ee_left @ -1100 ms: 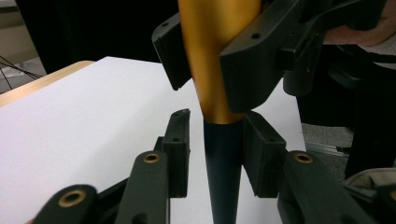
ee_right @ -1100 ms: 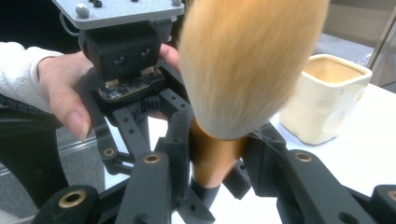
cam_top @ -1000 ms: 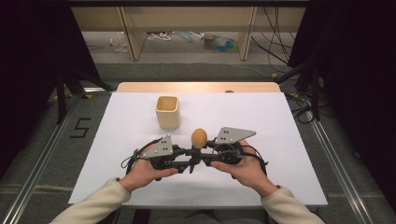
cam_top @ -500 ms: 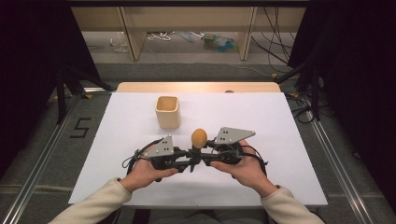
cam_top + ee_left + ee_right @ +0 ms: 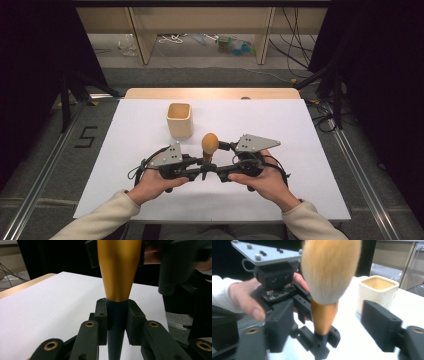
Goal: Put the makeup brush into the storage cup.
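A brush stands upright above the white table (image 5: 125,150), its orange bristle head (image 5: 209,142) on top, then a golden ferrule (image 5: 118,270) and a dark handle (image 5: 117,322). My left gripper (image 5: 117,315) is shut on the dark handle just under the ferrule. It shows again in the right gripper view as the left gripper (image 5: 322,338) clamped below the bristle head (image 5: 329,272). My right gripper (image 5: 329,325) has just been opening. Its jaws stand wide on either side of the brush and do not touch it. In the high view the left gripper (image 5: 199,170) and right gripper (image 5: 221,172) meet nose to nose.
A cream square cup (image 5: 180,119) stands empty on the table behind the grippers, slightly left; the same cup (image 5: 377,292) appears beyond the right jaw. Table edges run left and right, with a wooden strip (image 5: 210,93) at the back.
Hands, grippers and brush stay where they were; the high view is too small to show any jaw movement.
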Available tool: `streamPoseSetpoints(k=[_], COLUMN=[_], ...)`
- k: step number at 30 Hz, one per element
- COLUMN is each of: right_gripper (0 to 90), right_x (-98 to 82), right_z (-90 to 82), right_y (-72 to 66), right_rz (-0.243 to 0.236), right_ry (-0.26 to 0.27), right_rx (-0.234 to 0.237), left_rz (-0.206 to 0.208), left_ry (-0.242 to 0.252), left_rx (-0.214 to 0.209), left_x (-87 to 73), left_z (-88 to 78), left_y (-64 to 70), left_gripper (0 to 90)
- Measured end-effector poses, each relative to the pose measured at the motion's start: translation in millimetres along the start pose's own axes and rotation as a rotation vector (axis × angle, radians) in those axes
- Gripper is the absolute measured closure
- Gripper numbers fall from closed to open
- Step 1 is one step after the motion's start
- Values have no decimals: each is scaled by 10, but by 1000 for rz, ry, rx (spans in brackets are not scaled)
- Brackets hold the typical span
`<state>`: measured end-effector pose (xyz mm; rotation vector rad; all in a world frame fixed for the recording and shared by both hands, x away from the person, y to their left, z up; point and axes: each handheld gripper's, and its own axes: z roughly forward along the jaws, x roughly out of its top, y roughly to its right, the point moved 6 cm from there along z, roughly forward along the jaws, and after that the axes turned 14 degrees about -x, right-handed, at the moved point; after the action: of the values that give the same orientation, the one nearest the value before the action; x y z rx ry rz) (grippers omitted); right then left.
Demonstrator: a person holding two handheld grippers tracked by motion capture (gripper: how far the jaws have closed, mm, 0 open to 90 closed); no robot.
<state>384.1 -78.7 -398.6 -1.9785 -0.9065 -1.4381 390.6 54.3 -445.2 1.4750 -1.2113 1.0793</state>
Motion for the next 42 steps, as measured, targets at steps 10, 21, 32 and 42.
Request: streamPoseSetpoints(k=[10,21,32,42], right_gripper=[186,176,171,170], right_x=[12,-126,-258,-299], right_z=[-185,-431,-614,-709], right_y=[133,348,506,572], right_rz=[7,20,32,38], right_ry=[55,77,82,84], right_rx=[-35,-121,-189,-220], left_rz=[-4,11,8,15], left_ry=[28,47,64,75], left_rx=[37,72,110,145], left_x=[55,110,163,213], left_z=[-92,-179,-281,-379], left_y=[-44,-87,-135,-187], left_gripper=[741,742,741,741])
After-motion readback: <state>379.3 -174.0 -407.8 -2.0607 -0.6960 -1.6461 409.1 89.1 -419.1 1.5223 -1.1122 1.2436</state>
